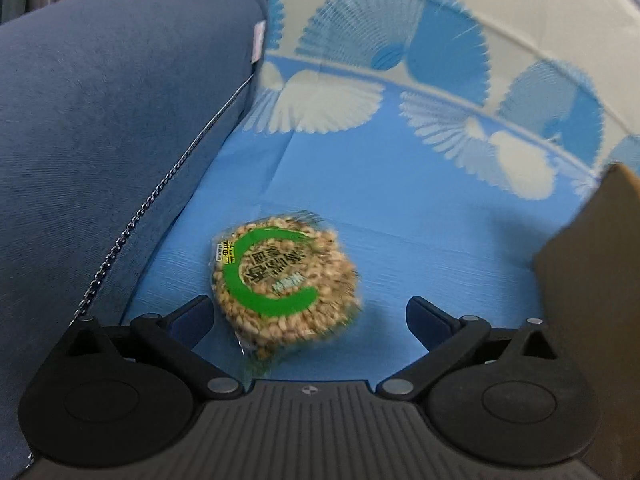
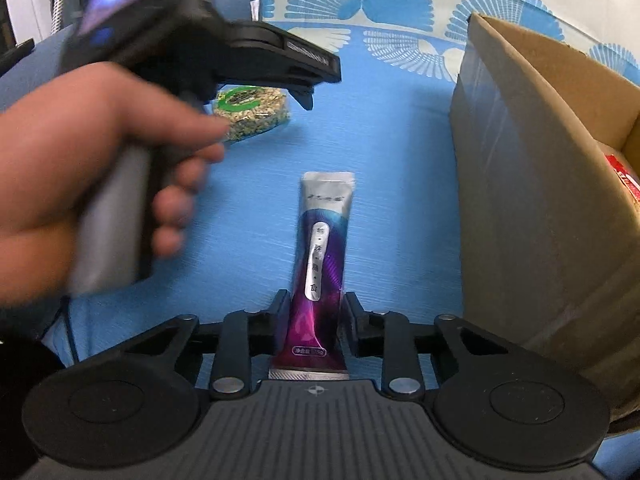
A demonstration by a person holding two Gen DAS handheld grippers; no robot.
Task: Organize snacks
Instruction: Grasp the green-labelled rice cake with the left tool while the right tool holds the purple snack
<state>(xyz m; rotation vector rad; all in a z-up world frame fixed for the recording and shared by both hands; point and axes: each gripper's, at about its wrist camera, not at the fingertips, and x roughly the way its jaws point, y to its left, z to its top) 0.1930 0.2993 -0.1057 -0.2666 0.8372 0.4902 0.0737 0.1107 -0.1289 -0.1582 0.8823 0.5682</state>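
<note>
- Two claws work: right gripper [image 2: 312, 320] pinches the purple sachet [image 2: 322, 264]; lift it toward the cardboard box [image 2: 532, 200] at its right.
- Left gripper [image 1: 308, 316], spread wide and empty, should centre on the round grain cake [image 1: 286, 284], seemingly nearer its left finger.

Round puffed-grain snack cake [image 1: 284, 288], sealed in clear wrap printed with a green C-shaped band and dark characters, lying flat on the blue patterned cloth near a dark blue cushion. Slender stick sachet [image 2: 322, 268], silver at the far end grading to blue, purple and magenta, with a pale vertical label strip; it lies flat and lengthwise on the same cloth. Open cardboard box [image 2: 532, 184] standing at right, a red packet [image 2: 622, 178] visible inside.
</note>
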